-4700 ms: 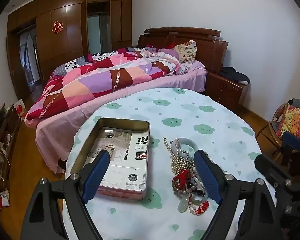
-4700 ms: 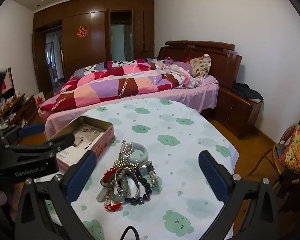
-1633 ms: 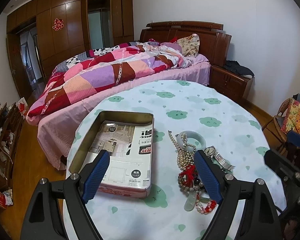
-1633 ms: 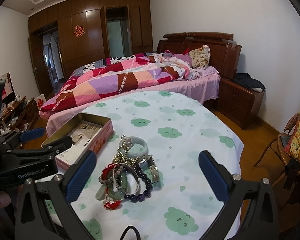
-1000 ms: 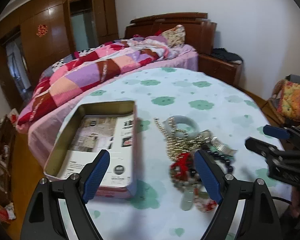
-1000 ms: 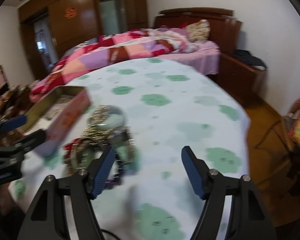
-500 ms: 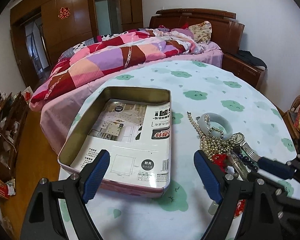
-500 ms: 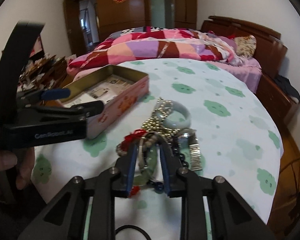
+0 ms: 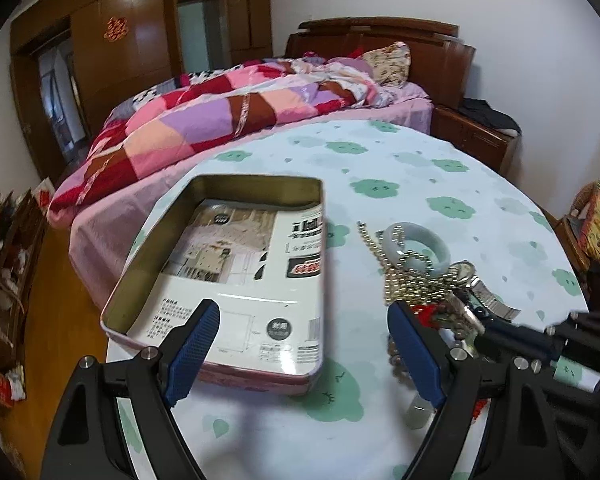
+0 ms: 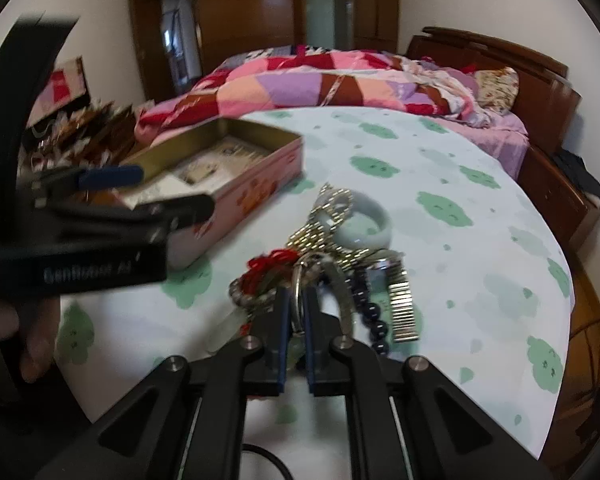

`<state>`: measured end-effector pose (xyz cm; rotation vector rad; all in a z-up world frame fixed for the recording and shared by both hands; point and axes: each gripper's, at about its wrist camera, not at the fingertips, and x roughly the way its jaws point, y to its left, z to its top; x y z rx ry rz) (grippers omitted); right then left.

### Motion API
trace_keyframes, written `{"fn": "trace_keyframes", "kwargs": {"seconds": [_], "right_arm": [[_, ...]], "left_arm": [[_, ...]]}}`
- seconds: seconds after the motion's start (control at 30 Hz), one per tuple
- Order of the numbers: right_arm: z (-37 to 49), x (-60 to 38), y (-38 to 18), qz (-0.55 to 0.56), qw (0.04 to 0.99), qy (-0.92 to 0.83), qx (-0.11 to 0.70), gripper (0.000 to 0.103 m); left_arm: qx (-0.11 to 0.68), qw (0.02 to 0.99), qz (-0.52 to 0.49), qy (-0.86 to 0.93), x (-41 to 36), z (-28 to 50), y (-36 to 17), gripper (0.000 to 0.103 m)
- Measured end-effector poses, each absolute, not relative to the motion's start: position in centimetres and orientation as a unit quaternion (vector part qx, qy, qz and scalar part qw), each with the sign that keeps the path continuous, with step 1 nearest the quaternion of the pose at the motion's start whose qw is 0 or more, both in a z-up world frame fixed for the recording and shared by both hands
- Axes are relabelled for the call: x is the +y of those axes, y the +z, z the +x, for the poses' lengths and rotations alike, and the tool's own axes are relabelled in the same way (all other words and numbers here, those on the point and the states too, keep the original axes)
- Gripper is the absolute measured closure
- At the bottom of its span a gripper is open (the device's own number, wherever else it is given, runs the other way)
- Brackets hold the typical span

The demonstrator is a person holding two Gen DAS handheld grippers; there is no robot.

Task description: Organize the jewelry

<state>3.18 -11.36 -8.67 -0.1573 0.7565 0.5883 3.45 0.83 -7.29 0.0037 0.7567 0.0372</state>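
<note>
The right gripper (image 10: 296,312) has just been closing its 2 blue-padded fingers (image 10: 283,320), and they now pinch a thin silver bangle (image 10: 297,280) at the near side of the jewelry pile (image 10: 332,264). Around that bangle lie a red knotted cord (image 10: 272,264), a dark bead bracelet (image 10: 370,312), a metal watch band (image 10: 400,308), gold bead chains (image 10: 320,232) and a pale jade bangle (image 10: 364,224), all tangled together toward the near edge of the table (image 10: 440,152). The left gripper (image 9: 304,348) hangs with its 2 fingers (image 9: 192,344) spread wide and nothing between them, over the near end of the open tin box (image 9: 220,248). That box sits just beside the pile, toward the left edge of the table, with a printed sheet (image 9: 244,272) lying flat inside. In the right wrist view a hand (image 10: 16,336) grips the left gripper's body. Beyond the far edge stands a bed (image 9: 228,112) with a patchwork quilt.
</note>
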Motion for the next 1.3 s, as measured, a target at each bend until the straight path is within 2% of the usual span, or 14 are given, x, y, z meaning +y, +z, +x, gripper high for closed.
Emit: {"fn": "trace_keyframes", "kwargs": {"seconds": [0.4, 0.43, 0.5, 0.53, 0.67, 0.73, 0.8, 0.83, 0.97, 1.3], "right_arm": [[4.2, -13.9, -7.6, -0.03, 0.906, 0.244, 0.346, 0.096], [4.3, -14.2, -7.7, -0.026, 0.906, 0.241, 0.347, 0.096], [4.4, -14.3, -7.8, -0.026, 0.906, 0.237, 0.349, 0.096], [4.5, -14.3, -7.9, -0.028, 0.906, 0.236, 0.351, 0.096], [4.4, -14.0, -8.0, -0.029, 0.896, 0.263, 0.357, 0.096], [4.0, -14.0, -8.0, -0.032, 0.898, 0.264, 0.351, 0.091], [3.9, -13.9, -8.0, -0.037, 0.895, 0.274, 0.351, 0.07], [3.8, -14.0, -7.9, -0.042, 0.898, 0.269, 0.345, 0.068], [4.8, -15.1, -8.1, -0.057, 0.905, 0.231, 0.354, 0.068], [7.5, -15.9, -9.9, -0.071, 0.886, 0.225, 0.4, 0.068]], "left_arm": [[0.339, 0.937, 0.028, -0.077, -2.4, 2.1, -6.3, 0.017], [0.339, 0.936, 0.028, -0.086, -2.6, 2.1, -6.3, 0.019], [0.345, 0.932, 0.033, -0.104, -3.2, 2.1, -6.7, 0.037], [0.352, 0.929, 0.036, -0.109, -3.4, 2.3, -6.9, 0.038], [0.365, 0.924, 0.025, -0.11, -3.4, 2.7, -7.4, 0.038], [0.369, 0.924, 0.01, -0.098, -2.6, 2.9, -7.5, 0.038], [0.376, 0.923, -0.01, -0.084, -1.7, 3.3, -7.6, 0.038], [0.382, 0.92, -0.019, -0.08, -1.3, 3.5, -7.7, 0.038], [0.392, 0.917, -0.02, -0.069, -1.2, 3.6, -8.1, 0.03], [0.393, 0.917, 0.004, -0.064, -1.7, 3.3, -8.1, 0.025]]}}
